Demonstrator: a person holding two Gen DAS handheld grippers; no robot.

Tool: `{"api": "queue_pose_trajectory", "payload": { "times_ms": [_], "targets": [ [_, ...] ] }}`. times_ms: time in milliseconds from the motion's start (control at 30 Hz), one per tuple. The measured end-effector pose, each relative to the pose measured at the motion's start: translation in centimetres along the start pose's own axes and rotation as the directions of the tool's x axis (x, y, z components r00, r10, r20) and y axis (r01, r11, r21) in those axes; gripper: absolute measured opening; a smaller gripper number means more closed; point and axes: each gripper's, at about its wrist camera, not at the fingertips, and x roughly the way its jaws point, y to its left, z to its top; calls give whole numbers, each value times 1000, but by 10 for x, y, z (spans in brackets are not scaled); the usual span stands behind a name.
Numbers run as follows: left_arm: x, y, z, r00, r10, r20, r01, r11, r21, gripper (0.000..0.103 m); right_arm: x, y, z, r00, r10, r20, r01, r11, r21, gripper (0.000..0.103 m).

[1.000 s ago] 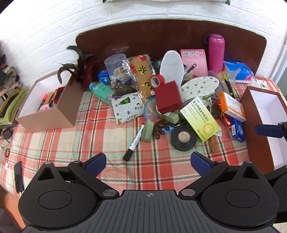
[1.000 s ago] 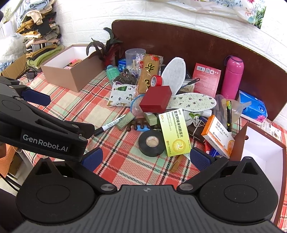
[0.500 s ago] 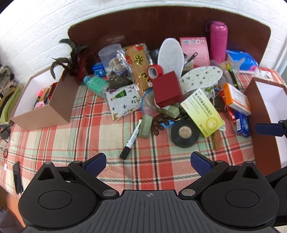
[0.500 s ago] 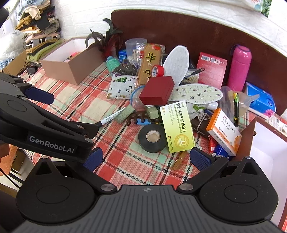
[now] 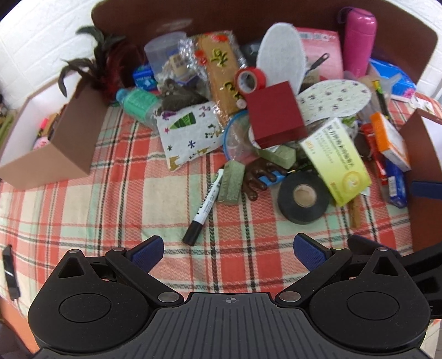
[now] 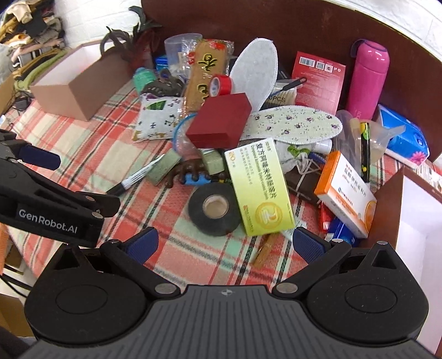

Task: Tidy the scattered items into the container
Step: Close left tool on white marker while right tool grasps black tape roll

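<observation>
1. Currently, left hand-held gripper (image 5: 228,250) is spread wide with nothing between its blue pads, hovering over bare plaid cloth on the table (image 5: 83,198).
2. Right hand-held gripper (image 6: 225,244) is likewise spread and empty, above the near edge of the clutter; the left unit's arm shows at this view's left edge.
3. Nearest item: black-capped white marker (image 5: 204,207) lying diagonally, cap toward the left gripper, far end touching a green block (image 5: 230,183).
4. Black tape roll (image 6: 214,208) lies flat, just ahead of the right gripper, its right edge under a yellow-green medicine box (image 6: 259,187).
5. Behind those, a brown hand-shaped comb (image 5: 255,178) over something blue, then a dark red box (image 5: 275,114) tilted on top of the pile.
6. Right side: orange-white medicine box (image 6: 346,193) against the wall of a brown, white-lined container (image 6: 386,198).
7. Left side: second brown container (image 5: 55,154) holding a few small items, well apart from the pile.
8. Farther back: floral insole (image 6: 292,124), white insole (image 6: 254,71) propped up, red tape roll (image 5: 250,78), green bottle (image 5: 136,103) on its side.
9. Rearmost: pink flask (image 6: 367,77) upright against the dark brown backboard (image 6: 304,24).
</observation>
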Motion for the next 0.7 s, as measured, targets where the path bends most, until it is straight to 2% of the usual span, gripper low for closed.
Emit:
{"api": "queue_pose_trajectory", "payload": {
  "times_ms": [100, 300, 500, 633, 700],
  "targets": [
    [16, 8, 6, 1000, -16, -14, 16, 1000, 9, 103, 16, -1, 5, 1000, -7, -22, 8, 1000, 16, 103],
    [47, 22, 20, 998, -22, -54, 24, 999, 35, 97, 48, 3, 11, 996, 4, -86, 2, 998, 65, 103],
    [76, 32, 33, 995, -44, -95, 48, 998, 39, 83, 74, 0, 17, 988, 23, -156, 1, 988, 156, 102],
    [92, 37, 39, 986, -104, -128, 109, 994, 31, 53, 88, -2, 22, 982, 56, -182, -18, 978, 208, 89],
    [99, 39, 42, 980, -141, -143, 145, 989, 18, 49, 95, 0, 24, 978, 67, -198, -25, 978, 207, 85]
  ]
}}
